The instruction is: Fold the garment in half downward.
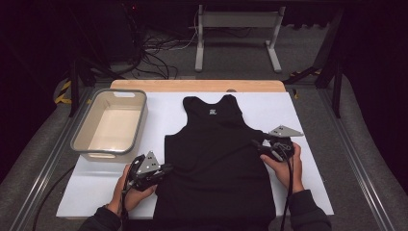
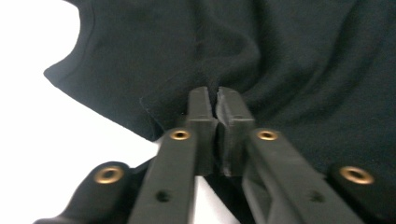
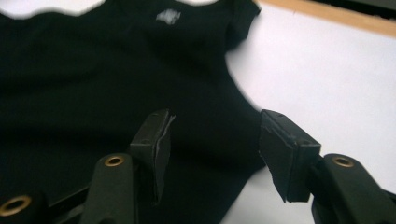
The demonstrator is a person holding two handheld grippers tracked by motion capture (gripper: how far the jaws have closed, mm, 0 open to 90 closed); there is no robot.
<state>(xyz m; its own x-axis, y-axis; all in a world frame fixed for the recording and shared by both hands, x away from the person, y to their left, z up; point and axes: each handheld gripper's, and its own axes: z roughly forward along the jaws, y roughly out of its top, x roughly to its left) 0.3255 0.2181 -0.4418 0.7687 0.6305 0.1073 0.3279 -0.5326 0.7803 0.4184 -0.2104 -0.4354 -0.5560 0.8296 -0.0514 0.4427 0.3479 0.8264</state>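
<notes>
While the black tank top (image 1: 216,159) lies flat, its side edge is apparently pinched by the left gripper (image 2: 217,93); the right gripper (image 3: 212,140) is held spread over the opposite edge.

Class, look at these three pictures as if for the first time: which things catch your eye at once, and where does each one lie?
A black tank top lies spread flat on the white table, neck away from the person. The left gripper is shut on the fabric at its side edge, while the right gripper stands open over the opposite side below the armhole. A grey basket sits on the table to the left of the garment.
</notes>
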